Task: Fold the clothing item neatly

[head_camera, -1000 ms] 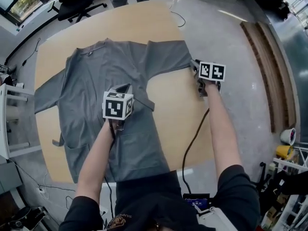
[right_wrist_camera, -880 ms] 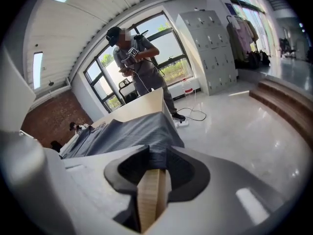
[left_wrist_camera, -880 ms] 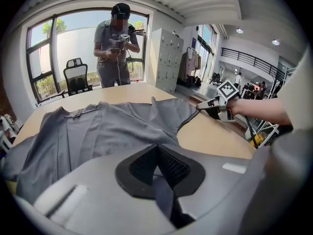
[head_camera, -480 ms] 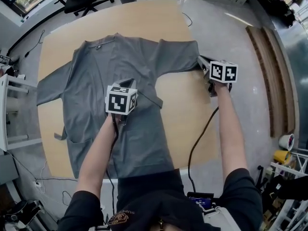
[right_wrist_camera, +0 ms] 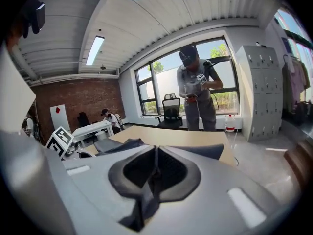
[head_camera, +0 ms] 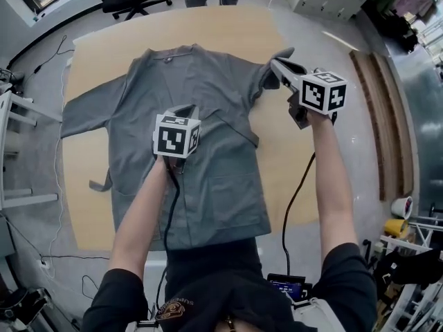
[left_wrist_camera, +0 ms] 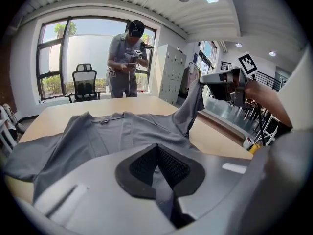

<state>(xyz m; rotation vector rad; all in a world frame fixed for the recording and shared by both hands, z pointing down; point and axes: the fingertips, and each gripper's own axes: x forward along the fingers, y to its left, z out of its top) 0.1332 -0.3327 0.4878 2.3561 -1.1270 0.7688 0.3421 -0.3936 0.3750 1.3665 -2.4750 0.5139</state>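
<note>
the wooden table (head_camera: pixel 228 33) is carrying 1 grey robe-type garment (head_camera: pixel 221 185), spread front up. its long axis is running far to near: collar at the far side, hem drooping over the near edge by the person's body. the left sleeve (head_camera: pixel 86 113) is lying flat, stretched out to the left. the right sleeve (head_camera: pixel 268 76) is standing up off the table at the far right, bc the right gripper (head_camera: pixel 277 64) is pinching its cuff end. the jaws are nearly together w/ grey cloth bunched between the pads, as the right gripper view is showing.

the left gripper (head_camera: pixel 185 108) is sitting over the middle of the garment's chest. its jaws are fully closed on a thin fold or strip of the grey fabric, which is trailing down from the pads in its own view.

key relation: the garment body is lying to the left of the right gripper, so the lifted sleeve is prob needing to travel leftward, across the long axis, to land on the chest. the right gripper is the one nearer that sleeve; the left is looking like the anchor.

counts: 1 table, 1 garment, 2 sleeves, 2 grippers, 1 tie end (head_camera: pixel 100 183) showing at the near left.
</note>
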